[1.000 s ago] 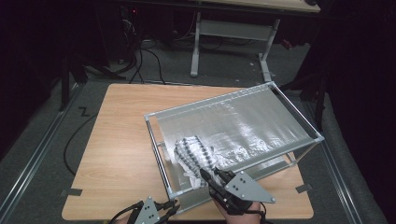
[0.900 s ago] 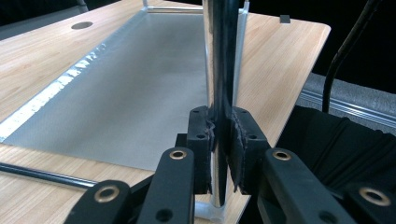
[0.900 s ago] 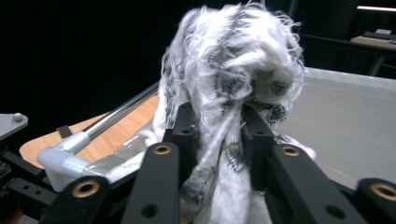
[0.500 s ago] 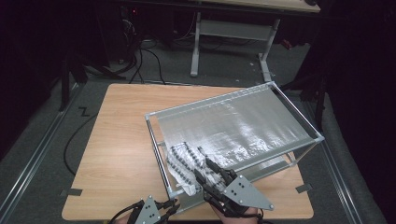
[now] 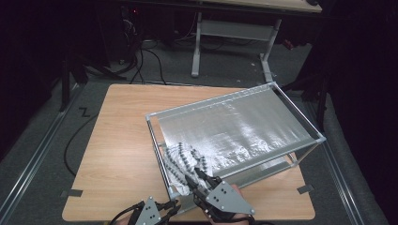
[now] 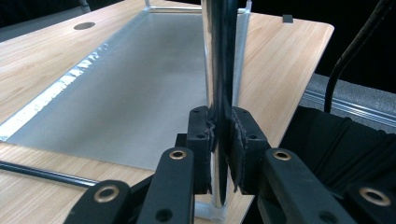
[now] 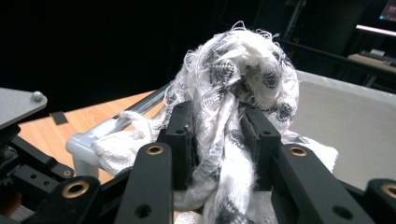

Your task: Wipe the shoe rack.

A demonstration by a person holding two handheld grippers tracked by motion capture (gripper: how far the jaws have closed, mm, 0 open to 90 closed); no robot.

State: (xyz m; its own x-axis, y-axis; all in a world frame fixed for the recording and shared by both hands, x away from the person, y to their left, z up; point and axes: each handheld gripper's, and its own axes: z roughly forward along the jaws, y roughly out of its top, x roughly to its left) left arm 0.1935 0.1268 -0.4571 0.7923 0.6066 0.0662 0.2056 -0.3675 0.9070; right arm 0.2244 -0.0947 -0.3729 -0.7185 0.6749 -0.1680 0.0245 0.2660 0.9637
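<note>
Cloth [image 7: 243, 79] bunched between right gripper [image 7: 219, 135] jaws, at near end of rack's [image 5: 300, 117] top shelf.
Right jaws just closed further, pads pressing the black-and-white frayed fabric from both sides; wad rises above the jaw tips, more hangs below them, some draped over the corner tube beside. Left gripper [image 6: 223, 140] clenched on the rack's upright chrome post [image 6: 219, 56], post running straight up between its pads, lower shelf spread beyond the tips. Rack sits on wooden table [image 5: 117, 140].

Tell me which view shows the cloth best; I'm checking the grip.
The right gripper view: the frayed black-and-white cloth sits bunched between the right gripper pads. The high view shows it small, draped over the rack corner.
</note>
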